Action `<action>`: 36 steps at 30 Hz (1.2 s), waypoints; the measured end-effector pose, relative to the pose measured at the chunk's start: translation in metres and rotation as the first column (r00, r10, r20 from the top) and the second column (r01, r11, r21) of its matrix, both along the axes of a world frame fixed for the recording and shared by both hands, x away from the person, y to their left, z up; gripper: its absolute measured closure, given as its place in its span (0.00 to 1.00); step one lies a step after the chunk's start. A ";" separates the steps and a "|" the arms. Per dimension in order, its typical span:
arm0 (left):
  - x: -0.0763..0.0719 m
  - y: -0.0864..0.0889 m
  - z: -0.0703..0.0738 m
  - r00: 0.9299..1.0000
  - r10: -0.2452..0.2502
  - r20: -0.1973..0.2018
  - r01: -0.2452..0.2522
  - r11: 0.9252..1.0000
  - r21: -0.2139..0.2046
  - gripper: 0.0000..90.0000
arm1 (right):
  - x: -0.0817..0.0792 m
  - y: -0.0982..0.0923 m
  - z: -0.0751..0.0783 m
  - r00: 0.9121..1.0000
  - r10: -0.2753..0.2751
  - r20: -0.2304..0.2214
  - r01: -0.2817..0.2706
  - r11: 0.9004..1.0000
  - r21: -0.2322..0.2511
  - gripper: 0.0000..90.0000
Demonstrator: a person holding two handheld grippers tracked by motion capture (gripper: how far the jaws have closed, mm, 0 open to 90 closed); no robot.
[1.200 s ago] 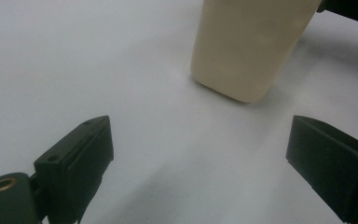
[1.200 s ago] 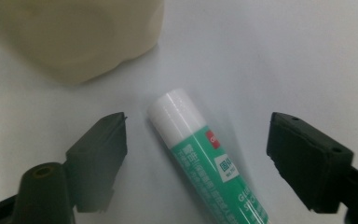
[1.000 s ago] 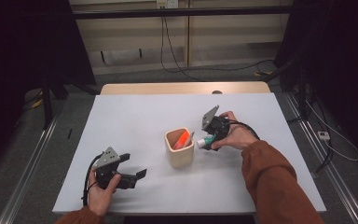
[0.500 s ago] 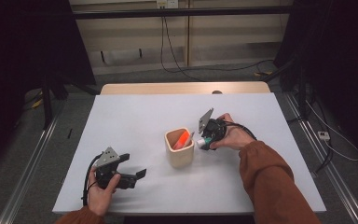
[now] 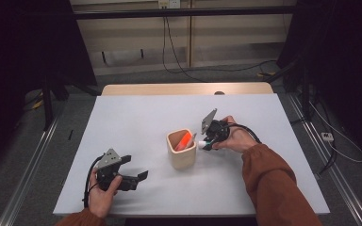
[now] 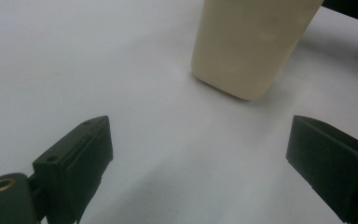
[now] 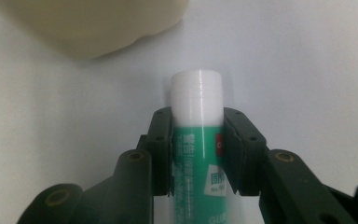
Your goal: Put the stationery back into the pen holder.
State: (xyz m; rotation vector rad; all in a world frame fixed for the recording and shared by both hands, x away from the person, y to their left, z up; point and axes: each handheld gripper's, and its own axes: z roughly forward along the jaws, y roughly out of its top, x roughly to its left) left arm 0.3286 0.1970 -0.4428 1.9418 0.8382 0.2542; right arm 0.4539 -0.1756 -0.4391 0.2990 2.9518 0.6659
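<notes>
1. the right gripper (image 5: 206, 139) sits just to the right of a beige cup (image 5: 182, 149) near the middle of the white table (image 5: 136, 122), held in the person's right hand (image 5: 238, 140), with a rust-orange sleeve (image 5: 273, 183) running back to the bottom edge.
2. its jaws are clamped on a glue stick (image 7: 197, 135): green label, white cap, the cap poking out beyond the jaw tips and aimed toward the cup's base (image 7: 93, 23).
3. in the high view the glue stick (image 5: 202, 143) shows as a small white and green tip close beside the cup's right wall; whether it touches the cup is hard to tell from there.
4. something bright orange-red (image 5: 184, 140) stands inside the cup, leaning; it may be a marker, but the view is too coarse to be sure.
5. the left gripper (image 5: 139, 177) rests low on the table at the front left, gripped by the left hand (image 5: 102, 195), well apart from the cup.
6. its jaws stand wide apart with nothing between them, bare table under them and the cup (image 6: 251, 42) ahead.
</notes>
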 end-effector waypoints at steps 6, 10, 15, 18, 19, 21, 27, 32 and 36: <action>0.000 0.000 0.000 1.000 -0.003 0.002 0.003 1.000 0.001 0.08 | -0.001 -0.006 0.001 0.999 -0.050 0.009 0.050 0.997 0.050 0.74; 0.000 0.000 0.000 1.000 -0.001 0.003 0.001 1.000 0.003 0.08 | -0.005 -0.010 0.001 0.997 -0.072 0.017 0.071 0.994 0.084 0.74; -0.001 0.000 0.002 1.000 0.001 0.013 -0.001 1.000 0.000 0.08 | -0.008 -0.013 0.005 0.995 -0.103 0.017 0.101 0.989 0.110 0.74; -0.001 0.000 0.001 1.000 -0.001 0.008 0.001 1.000 -0.001 0.08 | -0.010 -0.013 0.007 0.992 -0.122 0.020 0.119 0.985 0.127 0.74; -0.001 0.000 0.001 1.000 -0.001 0.007 0.001 1.000 -0.003 0.08 | -0.011 -0.013 0.008 0.991 -0.131 0.018 0.127 0.982 0.138 0.74; -0.001 0.001 0.001 1.000 0.001 0.009 -0.001 1.000 -0.003 0.08 | -0.012 -0.014 0.010 0.989 -0.148 0.024 0.142 0.977 0.161 0.74; -0.002 0.000 0.003 1.000 0.001 0.024 0.000 1.000 -0.009 0.08 | -0.016 -0.023 0.012 0.973 -0.229 0.010 0.219 0.941 0.256 0.74; -0.002 0.000 0.003 1.000 0.002 0.023 -0.002 1.000 -0.007 0.08 | -0.021 -0.031 0.012 0.953 -0.304 -0.013 0.291 0.897 0.332 0.74; -0.002 0.000 0.002 1.000 0.002 0.017 -0.001 1.000 -0.010 0.08 | -0.026 -0.036 0.013 0.936 -0.350 -0.033 0.333 0.852 0.405 0.74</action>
